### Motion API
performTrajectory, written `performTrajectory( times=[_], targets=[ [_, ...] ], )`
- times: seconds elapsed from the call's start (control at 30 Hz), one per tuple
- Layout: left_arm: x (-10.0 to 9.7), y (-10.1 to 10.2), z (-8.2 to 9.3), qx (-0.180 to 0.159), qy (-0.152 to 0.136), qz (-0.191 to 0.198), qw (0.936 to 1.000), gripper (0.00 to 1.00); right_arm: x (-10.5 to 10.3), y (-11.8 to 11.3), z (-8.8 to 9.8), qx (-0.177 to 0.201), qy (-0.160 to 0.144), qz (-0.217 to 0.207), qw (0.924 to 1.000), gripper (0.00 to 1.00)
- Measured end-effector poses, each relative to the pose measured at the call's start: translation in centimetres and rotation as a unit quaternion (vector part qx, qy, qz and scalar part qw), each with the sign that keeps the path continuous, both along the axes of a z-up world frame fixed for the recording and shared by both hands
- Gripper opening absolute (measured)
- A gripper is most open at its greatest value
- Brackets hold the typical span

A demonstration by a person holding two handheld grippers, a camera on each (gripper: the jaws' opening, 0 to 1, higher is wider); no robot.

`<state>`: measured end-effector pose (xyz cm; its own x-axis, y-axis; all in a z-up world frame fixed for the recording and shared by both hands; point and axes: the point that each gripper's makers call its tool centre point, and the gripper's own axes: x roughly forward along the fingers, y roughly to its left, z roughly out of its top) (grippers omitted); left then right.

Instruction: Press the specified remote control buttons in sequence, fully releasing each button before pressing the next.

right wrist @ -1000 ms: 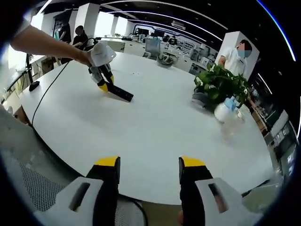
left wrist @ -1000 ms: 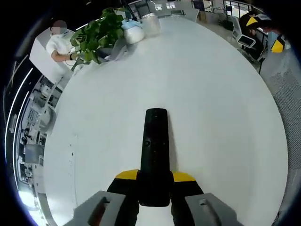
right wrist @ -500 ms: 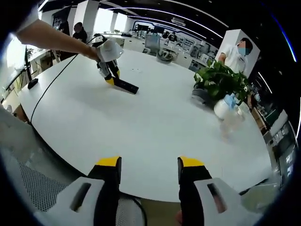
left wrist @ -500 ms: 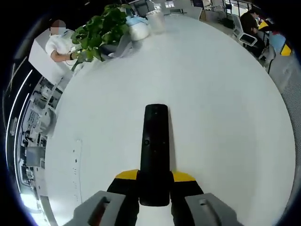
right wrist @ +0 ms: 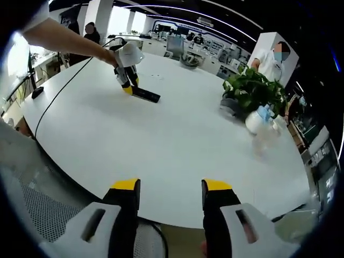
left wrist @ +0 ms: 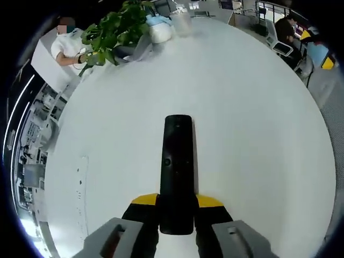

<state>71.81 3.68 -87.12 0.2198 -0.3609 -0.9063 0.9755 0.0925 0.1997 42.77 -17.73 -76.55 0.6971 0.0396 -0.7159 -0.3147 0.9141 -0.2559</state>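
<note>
In the left gripper view, a potted plant (left wrist: 110, 32) stood at the upper left of the white counter (left wrist: 258, 134), while the left gripper (left wrist: 176, 203) at lower centre had its jaws clamped on the black remote control (left wrist: 177, 166). In the right gripper view, the right gripper (right wrist: 170, 188) at the bottom held its jaws apart, gripping nothing.
</note>
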Motion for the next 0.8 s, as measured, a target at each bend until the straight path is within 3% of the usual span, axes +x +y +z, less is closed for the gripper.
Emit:
performTrajectory(
  times=[0.23,0.33,0.53,0.6,0.67,0.73,0.8],
  targets=[
    [-0.31,0.02,-0.10,-0.009,0.015,-0.009,0.9998,0.24,-0.09,0.18,-0.17,-0.002,0.005,0.005,1.0000,0.46],
    [-0.23,-0.04,-0.06,-0.013,0.011,-0.024,0.9996,0.24,-0.09,0.05,-0.18,-0.002,0.006,0.002,1.0000,0.47],
    [-0.14,-0.04,-0.02,-0.007,0.011,0.001,0.9999,0.24,-0.04,0.16,-0.16,-0.002,0.005,0.004,1.0000,0.48],
    [-0.13,-0.10,0.07,-0.003,-0.005,-0.011,0.9999,0.25,-0.07,0.15,-0.22,-0.003,0.007,0.004,1.0000,0.48],
    [0.13,0.02,0.21,-0.001,-0.013,0.003,0.9999,0.29,-0.02,0.12,-0.14,-0.002,0.004,0.003,1.0000,0.49],
    [0.39,0.21,0.38,-0.005,-0.014,0.051,0.9986,0.35,0.00,0.12,-0.09,-0.001,0.002,0.002,1.0000,0.49],
    [-0.06,0.20,0.44,-0.006,-0.011,0.050,0.9987,0.40,0.00,0.14,-0.08,-0.001,0.003,0.003,1.0000,0.50]
  ],
)
